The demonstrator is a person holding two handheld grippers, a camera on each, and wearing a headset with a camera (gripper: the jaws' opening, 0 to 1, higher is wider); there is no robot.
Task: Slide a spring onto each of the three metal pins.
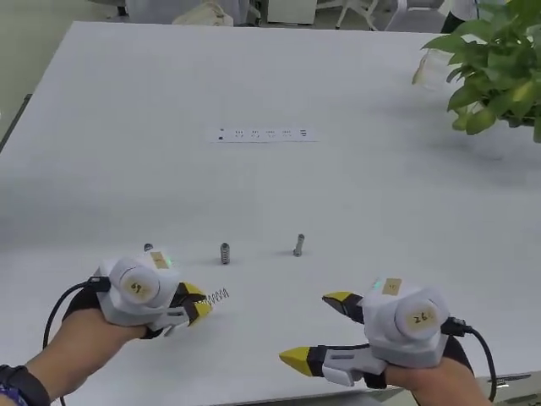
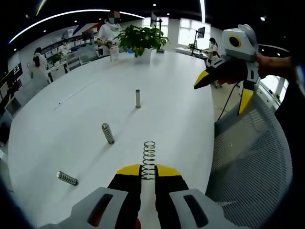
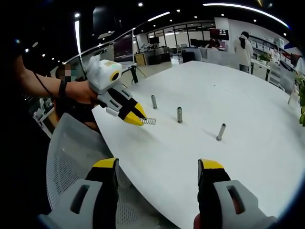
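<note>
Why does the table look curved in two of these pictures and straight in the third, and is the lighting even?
Left gripper view: the fisheye lens bows the white table, though the spring in the left tool is sharp. Right gripper view: same bowing, ceiling lights stretch into arcs. Head view: table edges run straight, light is soft and even, shadows faint.

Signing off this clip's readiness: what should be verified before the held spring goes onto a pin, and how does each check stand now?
1. Spring held in the left tongs: ok, pinched at one end.
2. Spring's free end sticks out past the tips: ok.
3. A bare pin stands upright, free to take it: ok.
4. Middle pin carries a spring: ok.
5. Third pin carries a spring: ok, coils show in the left gripper view.
6. Right tongs open, apart from the bare pin: ok.
</note>
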